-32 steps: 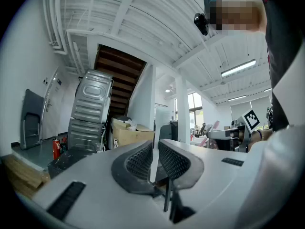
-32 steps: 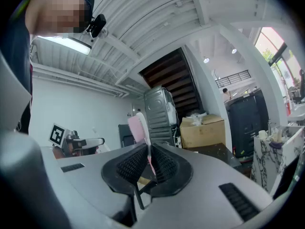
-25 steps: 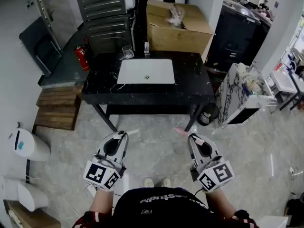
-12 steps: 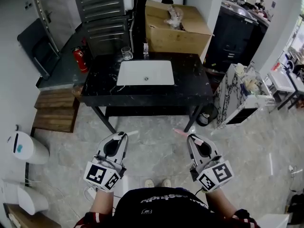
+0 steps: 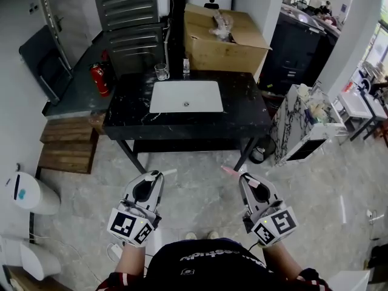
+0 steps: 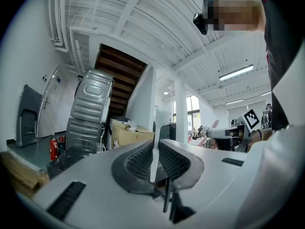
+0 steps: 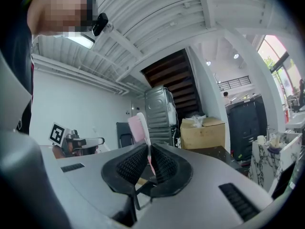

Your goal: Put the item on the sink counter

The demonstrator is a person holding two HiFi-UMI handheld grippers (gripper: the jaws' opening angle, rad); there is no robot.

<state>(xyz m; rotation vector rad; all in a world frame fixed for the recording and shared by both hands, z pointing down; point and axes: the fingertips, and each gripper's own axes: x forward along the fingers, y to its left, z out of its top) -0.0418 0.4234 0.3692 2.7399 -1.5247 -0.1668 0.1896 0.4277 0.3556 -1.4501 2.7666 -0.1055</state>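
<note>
Head view: black marble sink counter (image 5: 245,109).

- the table (image 5: 242,111) is black stone with thin white veins; its basin (image 5: 186,96) is plain white;
- the cardboard box (image 5: 224,41) is tan brown;
- the fire extinguisher (image 5: 100,77) is red;
- the left claw (image 5: 159,174) and right claw (image 5: 242,177) are pale grey with black dimpled pads (image 6: 138,163); each bears a cube (image 5: 129,224) of black-and-white square markers;
- the toothbrush (image 7: 139,128) in the right claw is pink;
- the thin stick (image 6: 153,154) in the left claw is white;
- the floor (image 5: 200,193) is grey, mottled like marble;
- the wooden steps (image 5: 66,141) are mid brown;
- the person's top (image 5: 206,265) is black with white lettering; the sleeve (image 5: 112,282) is red check
</note>
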